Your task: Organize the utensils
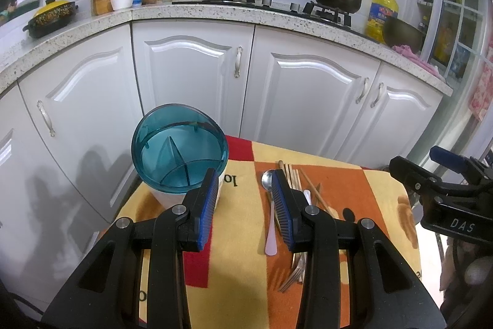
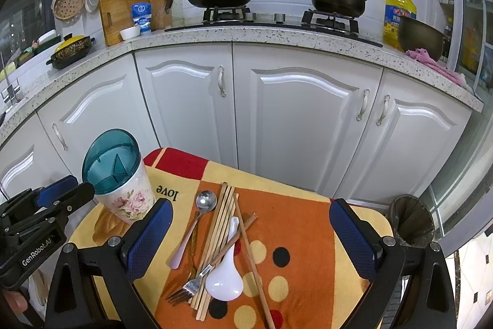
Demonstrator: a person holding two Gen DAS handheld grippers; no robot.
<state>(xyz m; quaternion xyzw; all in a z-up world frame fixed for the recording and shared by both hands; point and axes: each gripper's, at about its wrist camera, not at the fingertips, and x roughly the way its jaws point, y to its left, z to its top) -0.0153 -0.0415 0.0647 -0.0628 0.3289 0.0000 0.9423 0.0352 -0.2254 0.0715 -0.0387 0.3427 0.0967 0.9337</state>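
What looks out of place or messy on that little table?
The wooden chopsticks, white ceramic spoon, metal spoon and forks lie crisscrossed in a loose heap on the orange cloth, while the floral holder beside them looks empty.

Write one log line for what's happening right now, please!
left tongs: open, empty | right tongs: open, above utensil pile | holder: upright, no utensils seen inside | stage: nothing picked up

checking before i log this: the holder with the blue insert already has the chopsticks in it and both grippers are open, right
Not quite. The chopsticks lie on the cloth with the spoons and forks; the holder looks empty in the right wrist view. Both the left gripper and right gripper are open.
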